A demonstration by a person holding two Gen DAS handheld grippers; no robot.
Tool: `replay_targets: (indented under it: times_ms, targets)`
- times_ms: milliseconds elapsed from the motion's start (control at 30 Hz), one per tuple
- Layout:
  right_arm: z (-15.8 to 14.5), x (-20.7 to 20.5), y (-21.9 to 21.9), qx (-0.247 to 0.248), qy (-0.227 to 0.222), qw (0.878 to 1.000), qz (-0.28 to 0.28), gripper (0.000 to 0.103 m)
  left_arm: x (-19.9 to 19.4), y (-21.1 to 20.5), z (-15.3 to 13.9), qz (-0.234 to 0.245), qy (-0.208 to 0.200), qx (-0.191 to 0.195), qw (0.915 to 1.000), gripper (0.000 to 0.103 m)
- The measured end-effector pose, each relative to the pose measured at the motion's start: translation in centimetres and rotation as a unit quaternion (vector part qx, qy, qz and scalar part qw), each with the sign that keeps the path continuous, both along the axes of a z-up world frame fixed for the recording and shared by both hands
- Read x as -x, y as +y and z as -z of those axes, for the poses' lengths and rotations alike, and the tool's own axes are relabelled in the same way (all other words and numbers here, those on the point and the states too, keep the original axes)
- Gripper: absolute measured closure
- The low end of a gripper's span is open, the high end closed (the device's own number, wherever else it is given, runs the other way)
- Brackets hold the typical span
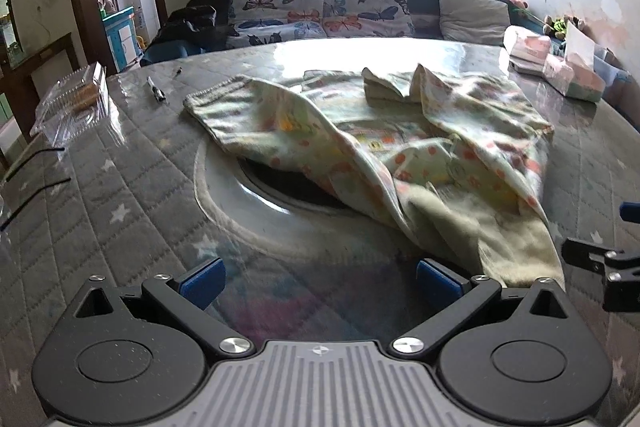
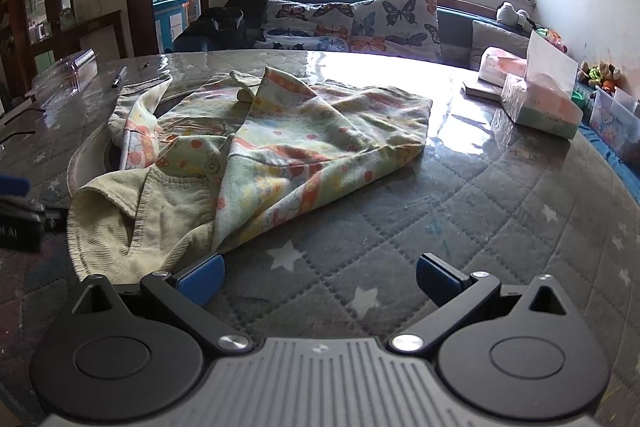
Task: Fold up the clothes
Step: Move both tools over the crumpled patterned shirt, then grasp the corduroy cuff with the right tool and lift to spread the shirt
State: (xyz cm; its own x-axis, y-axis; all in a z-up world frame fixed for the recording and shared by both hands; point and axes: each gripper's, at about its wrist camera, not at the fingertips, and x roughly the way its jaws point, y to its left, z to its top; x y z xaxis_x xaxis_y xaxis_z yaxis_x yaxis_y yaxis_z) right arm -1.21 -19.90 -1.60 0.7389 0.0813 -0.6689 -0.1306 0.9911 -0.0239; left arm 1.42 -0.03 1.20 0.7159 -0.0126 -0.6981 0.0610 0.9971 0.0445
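At the far left edge of the table (image 1: 120, 187) sits a clear, crinkly plastic box (image 1: 74, 103), ribbed along its lid, and just beside it toward the middle a slim pen (image 1: 155, 89) lies on the glossy sheet that covers the quilted grey, star-printed tablecloth (image 2: 460, 211). A round recess with a smooth rim (image 1: 240, 195) is sunk into the middle of the table.

The garment (image 1: 384, 151) lies crumpled across the middle, partly over that recess. It is soft, thin printed cloth in pale green and cream with orange and yellow motifs; a pale ribbed lining (image 2: 120, 223) shows where the near part is turned out, and a round button (image 2: 211, 167) sits near its front edge.

The left gripper (image 1: 318, 283) hovers low at the near side, its blue-padded jaws spread wide with nothing between them, the cloth's near corner just beside its right finger. The right gripper (image 2: 318, 279) is likewise spread and empty, its left blue pad (image 2: 202, 277) just beside the ribbed edge.

Further right stand a soft rectangular tissue pack (image 2: 540, 107) with a white sheet sticking up, then a clear plastic bin (image 2: 616, 123) off the table's edge.
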Motion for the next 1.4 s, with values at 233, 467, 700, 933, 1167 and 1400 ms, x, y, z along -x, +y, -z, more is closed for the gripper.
replay_targets:
  times_ms: [233, 467, 700, 933, 1167, 1400]
  targets:
    - [-1.7, -2.0, -0.7, 0.014, -0.009, 1.000, -0.019, 0.000, -2.4, 0.9, -1.6, -0.009, -0.019, 0.006, 0.9998, 0.000]
    - [-3.9, -7.6, -0.2, -0.005, -0.013, 0.999, -0.048, 0.004, -5.9, 1.0, -2.4, -0.015, -0.035, 0.012, 0.9992, 0.000]
    - [-5.7, -13.5, 3.5, 0.025, -0.058, 0.992, -0.108, 0.015, -8.6, 0.9, -1.8, -0.013, -0.032, 0.030, 0.9990, 0.000]
    - [-5.5, -18.6, 7.8, 0.043, -0.073, 0.982, -0.168, 0.028, -9.8, 0.8, -1.0, -0.007, -0.020, 0.040, 0.9990, 0.000]
    - [-2.1, -22.9, 10.3, 0.089, -0.026, 0.977, -0.192, 0.037, -10.4, 1.2, -0.5, -0.006, -0.012, 0.045, 0.9989, 0.000]
    - [-0.3, -25.0, 10.7, 0.119, -0.011, 0.976, -0.181, 0.069, -10.8, 1.3, -0.2, -0.008, -0.008, 0.047, 0.9988, 0.000]
